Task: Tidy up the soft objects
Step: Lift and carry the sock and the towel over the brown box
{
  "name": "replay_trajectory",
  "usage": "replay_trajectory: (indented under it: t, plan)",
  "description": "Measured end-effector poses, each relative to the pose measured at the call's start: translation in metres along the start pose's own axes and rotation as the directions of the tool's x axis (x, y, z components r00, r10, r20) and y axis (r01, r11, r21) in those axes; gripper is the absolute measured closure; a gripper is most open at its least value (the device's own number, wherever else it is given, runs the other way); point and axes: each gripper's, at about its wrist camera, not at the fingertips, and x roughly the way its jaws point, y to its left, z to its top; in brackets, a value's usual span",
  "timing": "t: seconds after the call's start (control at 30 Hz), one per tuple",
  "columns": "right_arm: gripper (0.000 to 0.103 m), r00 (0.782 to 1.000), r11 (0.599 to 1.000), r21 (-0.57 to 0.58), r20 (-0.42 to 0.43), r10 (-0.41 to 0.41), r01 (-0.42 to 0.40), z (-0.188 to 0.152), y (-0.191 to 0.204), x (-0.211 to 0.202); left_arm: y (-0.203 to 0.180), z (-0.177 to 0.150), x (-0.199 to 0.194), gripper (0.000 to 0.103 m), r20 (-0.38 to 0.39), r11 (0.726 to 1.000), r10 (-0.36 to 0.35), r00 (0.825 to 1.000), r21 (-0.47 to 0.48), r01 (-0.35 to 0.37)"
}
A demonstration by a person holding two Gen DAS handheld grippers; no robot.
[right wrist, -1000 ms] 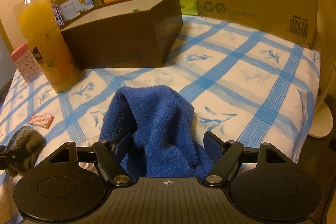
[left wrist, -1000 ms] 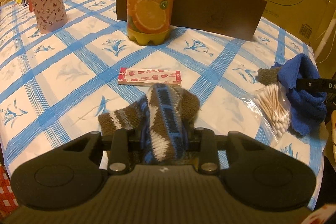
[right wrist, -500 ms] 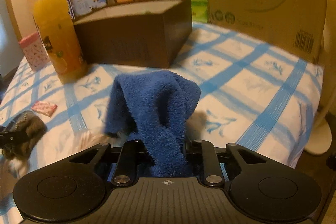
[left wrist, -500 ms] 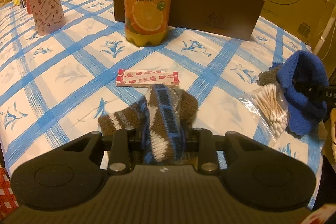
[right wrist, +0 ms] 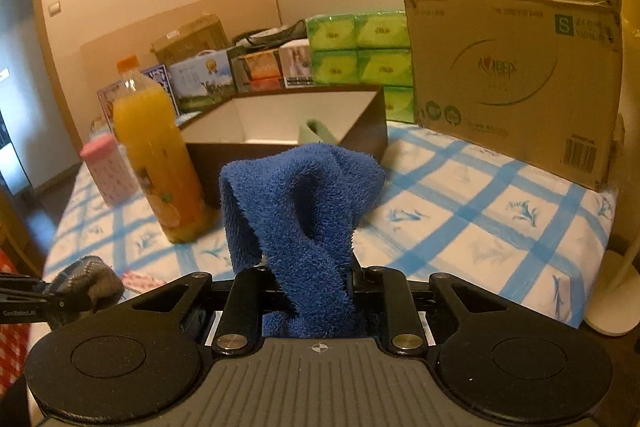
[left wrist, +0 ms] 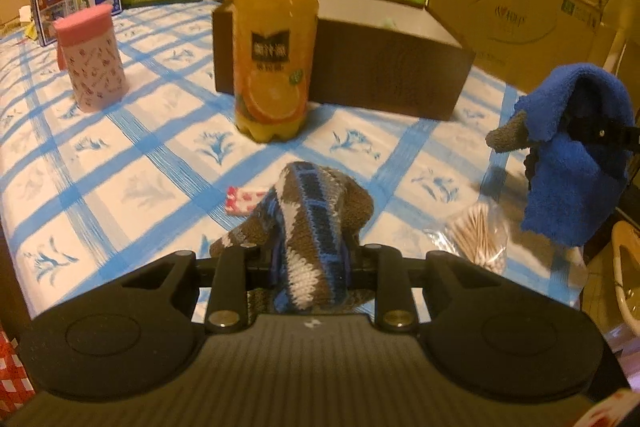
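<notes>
My left tongs point(left wrist: 308, 269) are gripping the striped knitted sock point(left wrist: 310, 223), which is hanging clear of the checked tablecloth point(left wrist: 132, 163). My right tongs point(right wrist: 312, 279) are pinching the blue fleecy sock point(right wrist: 300, 203), which is likewise hanging above the cloth. The juice bottle point(left wrist: 276, 39) is standing in front of the open brown box point(right wrist: 288, 131). A bag of cotton swabs point(left wrist: 480, 231) is lying under the blue sock, and a pink cup point(left wrist: 90, 61) is standing well apart.

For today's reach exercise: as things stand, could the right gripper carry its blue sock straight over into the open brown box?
Probably yes. The right gripper is shut on the blue sock, held above the tablecloth; the brown box lies directly ahead, open-topped. The juice bottle stands off to the left, clear of that path.
</notes>
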Motion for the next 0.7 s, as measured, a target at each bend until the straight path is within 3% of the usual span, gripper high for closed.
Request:
replay_trajectory:
  t: [0.37, 0.7]
  plan:
    - [0.082, 0.997, 0.997, -0.020, 0.018, 0.080, -0.079, 0.049, 0.001, 0.005, 0.045, 0.047, -0.029, 0.079, 0.073, 0.999, 0.028, 0.997, 0.015, -0.029]
    - [0.081, 0.984, 0.988, -0.067, 0.102, 0.146, -0.140, 0.134, 0.012, 0.043, 0.099, 0.138, -0.025, 0.078, 0.162, 0.999, 0.036, 0.986, 0.008, -0.038]
